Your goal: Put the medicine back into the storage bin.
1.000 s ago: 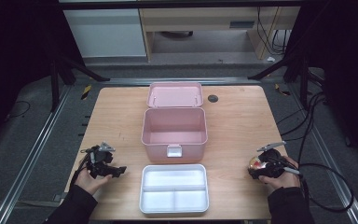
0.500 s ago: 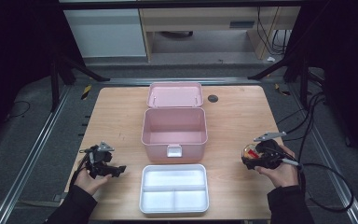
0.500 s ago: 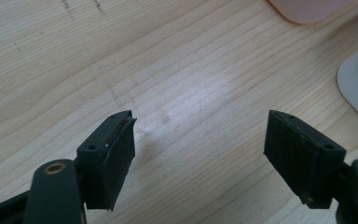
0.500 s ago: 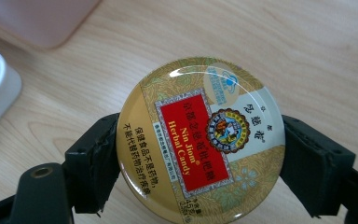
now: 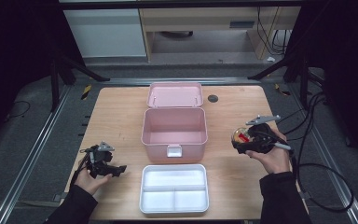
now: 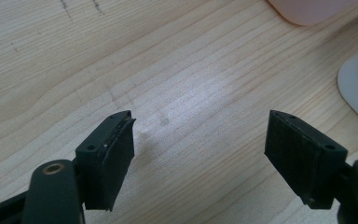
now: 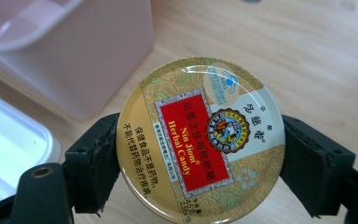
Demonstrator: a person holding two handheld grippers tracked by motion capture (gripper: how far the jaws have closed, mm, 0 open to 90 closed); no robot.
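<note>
From above, your right gripper sits up off the table to the right of the open pink box, and your left gripper is low beside the white tray. Your left gripper view has the jaws spread wide over bare wood, nothing in them. In your right gripper view the jaws are clamped on the edges of a round candy tin, box and tray off to the left.

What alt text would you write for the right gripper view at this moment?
A round gold candy tin with a red label is clamped between the right claw's two black jaws above the wooden table. A pink box stands behind at upper left, a white tray at far left.
</note>
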